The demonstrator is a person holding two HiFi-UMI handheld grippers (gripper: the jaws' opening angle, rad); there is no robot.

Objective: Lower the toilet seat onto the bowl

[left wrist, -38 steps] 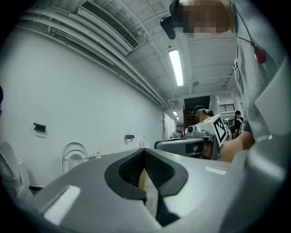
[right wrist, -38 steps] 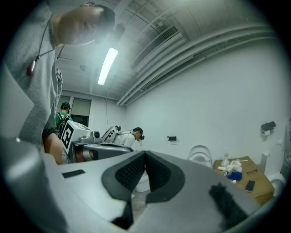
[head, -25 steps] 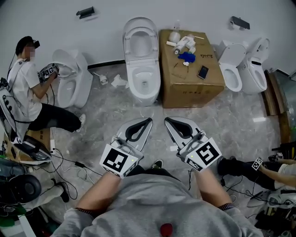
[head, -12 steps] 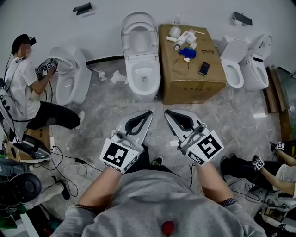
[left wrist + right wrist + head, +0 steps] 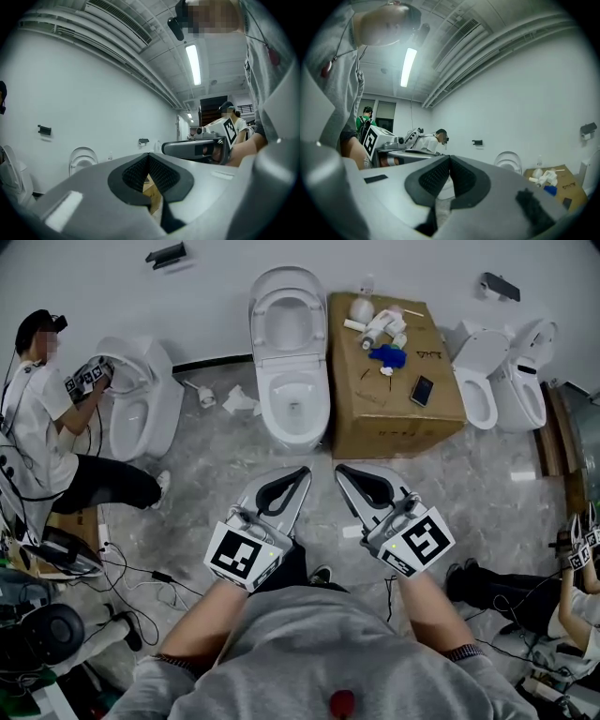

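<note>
- Left gripper: jaws shut together, nothing between them; held level, pointing at the middle toilet, well short of it
- Right gripper: jaws shut, empty; level beside the left gripper, not touching it
- Toilet seat: raised, leaning back toward the white wall, above the bowl; neither gripper touches it
- Cardboard box: on the floor, just right of the bowl; on top lie white fittings, a blue item and a phone
- Left toilet: a crouching person works at it
- Two further toilets, to the right of the box
- Floor: grey marble pattern, cables at lower left
</note>
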